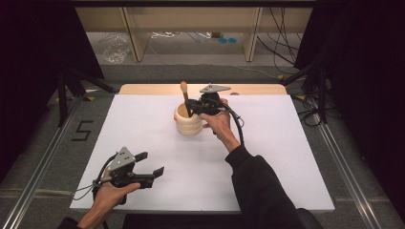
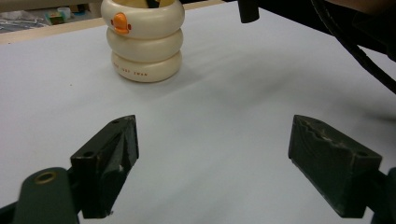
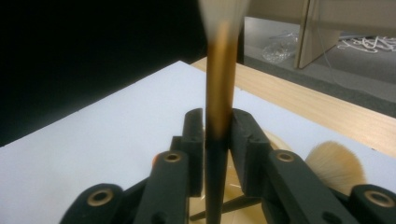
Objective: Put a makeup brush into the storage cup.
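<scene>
Right gripper view: tongs (image 3: 217,128) around brush (image 3: 219,84)

Light: even, from overhead; white worktop (image 1: 200,157) bright, room beyond its edges dark
Shadows: soft, faint beneath the holder (image 2: 143,42)
Focus: brush (image 3: 218,93) blurred close up in right gripper view
Grain: mild throughout

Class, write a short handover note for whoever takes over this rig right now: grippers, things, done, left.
Right gripper: fingers closed on a makeup brush, handle down, bristles up, over the cream ringed holder.
Left gripper: open, empty, above the near left of the white table.
Holder: upright, far centre; another brush head shows at it.
Done: one brush is gripped at the holder.
Left: whether it goes in or comes out cannot be told; finish that move and let go.
</scene>
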`<state>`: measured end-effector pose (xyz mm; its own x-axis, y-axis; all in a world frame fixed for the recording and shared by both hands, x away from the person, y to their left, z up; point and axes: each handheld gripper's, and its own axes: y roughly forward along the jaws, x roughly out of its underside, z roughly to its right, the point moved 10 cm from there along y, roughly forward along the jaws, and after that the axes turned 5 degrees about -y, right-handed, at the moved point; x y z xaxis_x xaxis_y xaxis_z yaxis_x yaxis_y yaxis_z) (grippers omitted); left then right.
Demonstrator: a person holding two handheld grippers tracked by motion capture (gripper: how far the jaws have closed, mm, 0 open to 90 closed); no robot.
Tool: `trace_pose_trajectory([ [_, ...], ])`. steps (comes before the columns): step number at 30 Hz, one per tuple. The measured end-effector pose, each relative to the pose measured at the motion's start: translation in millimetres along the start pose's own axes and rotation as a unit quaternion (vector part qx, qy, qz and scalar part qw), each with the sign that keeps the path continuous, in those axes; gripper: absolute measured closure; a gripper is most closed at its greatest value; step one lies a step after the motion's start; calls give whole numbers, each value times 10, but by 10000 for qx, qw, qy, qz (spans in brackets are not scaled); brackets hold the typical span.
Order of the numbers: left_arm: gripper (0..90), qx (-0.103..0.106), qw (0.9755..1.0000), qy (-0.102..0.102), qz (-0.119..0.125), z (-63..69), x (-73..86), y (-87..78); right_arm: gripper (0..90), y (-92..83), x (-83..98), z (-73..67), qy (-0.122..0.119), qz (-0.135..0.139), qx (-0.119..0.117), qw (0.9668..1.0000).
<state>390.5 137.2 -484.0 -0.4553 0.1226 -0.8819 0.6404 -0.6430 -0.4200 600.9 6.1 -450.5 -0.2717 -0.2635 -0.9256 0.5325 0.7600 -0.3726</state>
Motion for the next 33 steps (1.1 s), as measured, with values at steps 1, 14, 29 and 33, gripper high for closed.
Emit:
trace_pose_trajectory([
  [1, 161, -3, 10000, 2, 2, -1, 0, 0, 741, -5, 8, -1, 27, -47, 20, 10000],
  [14, 161, 0, 10000, -44, -2, 1, 1, 4, 521, -174, 58, -67, -53, -216, 68, 9997],
  [29, 161, 29, 9998, -192, 26, 18, -2, -7, 391, -486, 5, -159, -152, -130, 106, 9997],
  [33, 161, 27, 10000, -84, 38, -2, -6, 0, 343, -551, -3, -211, -168, -82, 139, 9997],
])
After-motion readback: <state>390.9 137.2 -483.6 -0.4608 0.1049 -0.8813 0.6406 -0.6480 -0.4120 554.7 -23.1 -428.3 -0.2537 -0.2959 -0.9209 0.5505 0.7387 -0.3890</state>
